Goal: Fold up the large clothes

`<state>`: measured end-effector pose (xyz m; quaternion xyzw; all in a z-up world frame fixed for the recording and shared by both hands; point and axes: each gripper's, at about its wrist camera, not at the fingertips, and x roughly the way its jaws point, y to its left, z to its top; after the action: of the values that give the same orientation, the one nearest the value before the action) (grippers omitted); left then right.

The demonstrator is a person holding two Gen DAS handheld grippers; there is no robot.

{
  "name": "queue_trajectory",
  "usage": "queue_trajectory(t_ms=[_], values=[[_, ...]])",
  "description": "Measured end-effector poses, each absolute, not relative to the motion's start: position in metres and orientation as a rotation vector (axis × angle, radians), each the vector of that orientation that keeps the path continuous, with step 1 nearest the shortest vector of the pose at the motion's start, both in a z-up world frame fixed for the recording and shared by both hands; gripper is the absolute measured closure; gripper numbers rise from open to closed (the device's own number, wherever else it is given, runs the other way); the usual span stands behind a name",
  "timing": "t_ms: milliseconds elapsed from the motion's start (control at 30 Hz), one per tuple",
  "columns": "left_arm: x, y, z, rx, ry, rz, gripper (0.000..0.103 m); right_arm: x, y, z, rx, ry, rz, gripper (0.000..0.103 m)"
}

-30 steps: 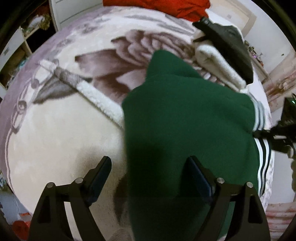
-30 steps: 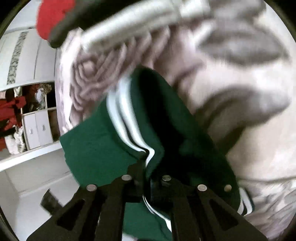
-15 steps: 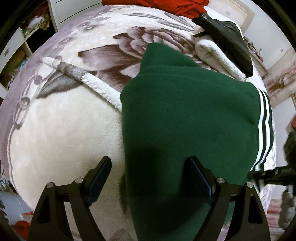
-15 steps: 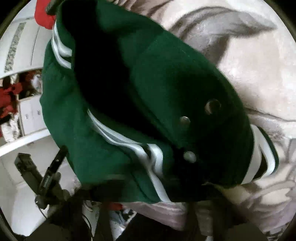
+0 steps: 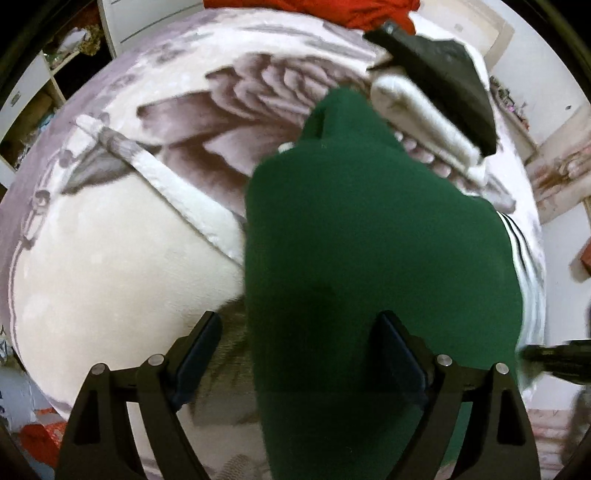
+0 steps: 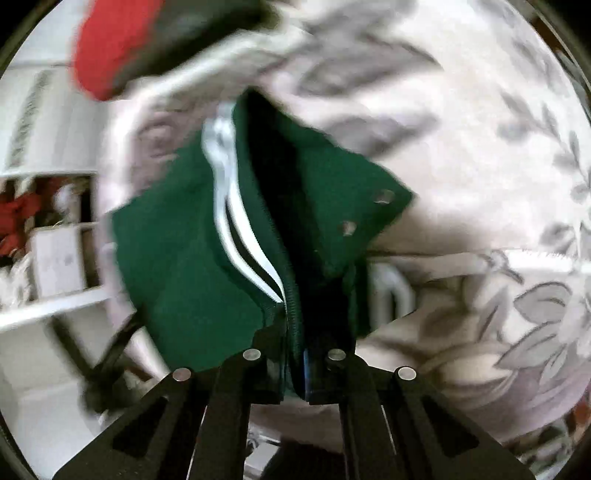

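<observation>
1. Left wrist view: my left claw [image 5: 295, 354] hangs over the bed with its jaws wide apart and nothing clamped. The green jacket [image 5: 369, 266] lies flat on the floral blanket [image 5: 122, 280], filling the view from centre to 6 o'clock; its near left edge runs between my jaws, but neither pad presses it.
2. Same view: the jacket's striped ribbed hem [image 5: 517, 251] shows at 3 o'clock. A folded white fleece [image 5: 424, 122] with a black garment [image 5: 450, 81] on top sits at 1 o'clock, and red cloth [image 5: 332, 11] lies at 12 o'clock.
3. Right wrist view (blurred): my right claw [image 6: 295, 373] is pinched together on the jacket's striped edge [image 6: 243, 240], the cloth rising out of the jaws toward 12 o'clock. Two snap studs [image 6: 382, 195] show at 2 o'clock on the turned-back front panel.
4. Step in hand, as I judge it: carrying the gripped edge across the body to make a fold.
5. Next move, as I judge it: lay that edge flush on the body, release it, and bring my left claw down to pin or take the near edge.
</observation>
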<state>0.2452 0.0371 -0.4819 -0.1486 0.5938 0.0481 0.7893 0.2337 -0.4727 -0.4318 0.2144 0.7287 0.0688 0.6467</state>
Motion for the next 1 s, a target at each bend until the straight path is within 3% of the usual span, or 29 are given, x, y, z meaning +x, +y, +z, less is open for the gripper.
queue_trajectory(t_ms=[100, 233, 267, 300, 367, 467, 567, 600, 633, 667, 800, 967, 1000], values=[[0.247, 0.035, -0.488, -0.330, 1.282, 0.108, 0.010, 0.252, -0.481, -0.485, 0.577, 1.754, 0.163, 0.097], [0.243, 0.032, -0.482, -0.299, 1.261, 0.143, 0.010, 0.262, -0.490, -0.445, 0.529, 1.766, 0.285, 0.089], [0.242, 0.032, -0.480, -0.304, 1.258, 0.151, 0.010, 0.265, -0.495, -0.428, 0.521, 1.735, 0.300, 0.079], [0.240, 0.033, -0.479, -0.312, 1.254, 0.156, 0.010, 0.269, -0.498, -0.413, 0.523, 1.694, 0.317, 0.056], [0.238, 0.033, -0.476, -0.322, 1.243, 0.174, 0.010, 0.282, -0.501, -0.398, 0.553, 1.634, 0.355, 0.035], [0.239, 0.034, -0.474, -0.338, 1.224, 0.205, 0.010, 0.315, -0.479, -0.409, 0.533, 1.628, 0.426, 0.033], [0.245, 0.035, -0.475, -0.345, 1.215, 0.222, 0.010, 0.347, -0.446, -0.439, 0.481, 1.664, 0.396, 0.036], [0.246, 0.036, -0.474, -0.343, 1.211, 0.226, 0.010, 0.353, -0.436, -0.442, 0.498, 1.661, 0.399, 0.072], [0.247, 0.036, -0.474, -0.339, 1.208, 0.231, 0.010, 0.359, -0.422, -0.440, 0.485, 1.670, 0.421, 0.096], [0.248, 0.037, -0.474, -0.335, 1.204, 0.235, 0.010, 0.365, -0.414, -0.432, 0.426, 1.649, 0.408, 0.100], [0.248, 0.044, -0.479, -0.403, 1.201, 0.220, 0.009, 0.385, -0.413, -0.375, 0.374, 1.469, 0.381, 0.100], [0.252, 0.047, -0.476, -0.413, 1.230, 0.244, 0.009, 0.396, -0.405, -0.439, 0.163, 1.767, 0.327, 0.098], [0.251, 0.049, -0.471, -0.397, 1.242, 0.265, 0.009, 0.395, -0.404, -0.441, 0.156, 1.811, 0.335, 0.089]])
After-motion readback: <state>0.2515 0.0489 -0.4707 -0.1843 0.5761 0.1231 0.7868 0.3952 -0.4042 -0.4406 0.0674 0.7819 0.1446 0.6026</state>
